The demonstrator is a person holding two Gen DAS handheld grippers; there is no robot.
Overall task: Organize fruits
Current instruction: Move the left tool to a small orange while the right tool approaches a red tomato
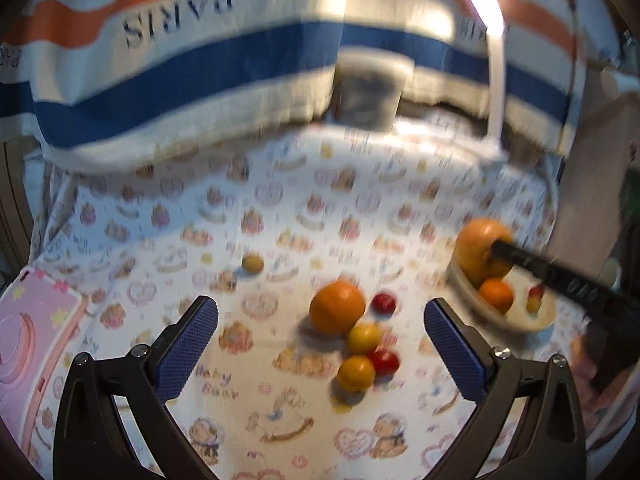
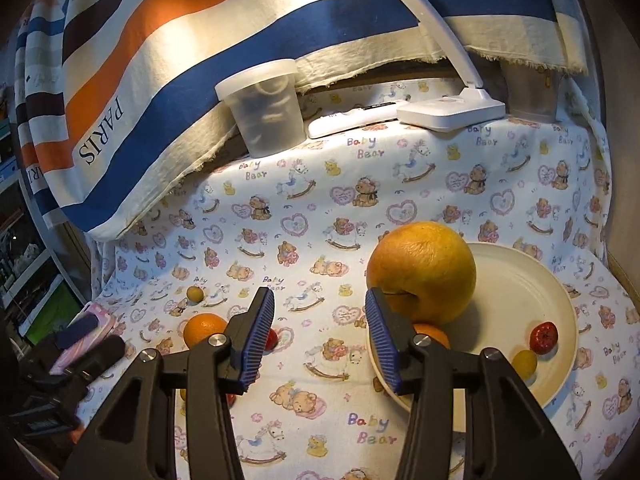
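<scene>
My left gripper (image 1: 321, 306) stands wide open above the printed cloth, with nothing between its pads. Just beyond its fingertips lie an orange (image 1: 337, 307) and several small red and yellow fruits (image 1: 363, 338). A small yellow-green fruit (image 1: 252, 263) lies alone further back. On the right, a cream plate (image 2: 532, 280) holds a large grapefruit (image 2: 424, 268) at its left rim, a small orange (image 2: 434, 334), a red fruit (image 2: 544, 336) and a yellow one (image 2: 525, 362). My right gripper (image 2: 319, 300) is open and empty, its right finger just in front of the grapefruit.
A striped towel (image 2: 160, 60) hangs along the back. Below it stand a translucent lidded tub (image 2: 264, 112), a white remote (image 2: 352, 118), a white lamp base (image 2: 448, 112) and a cup (image 2: 532, 92). A pink case (image 1: 32, 340) lies at the cloth's left edge.
</scene>
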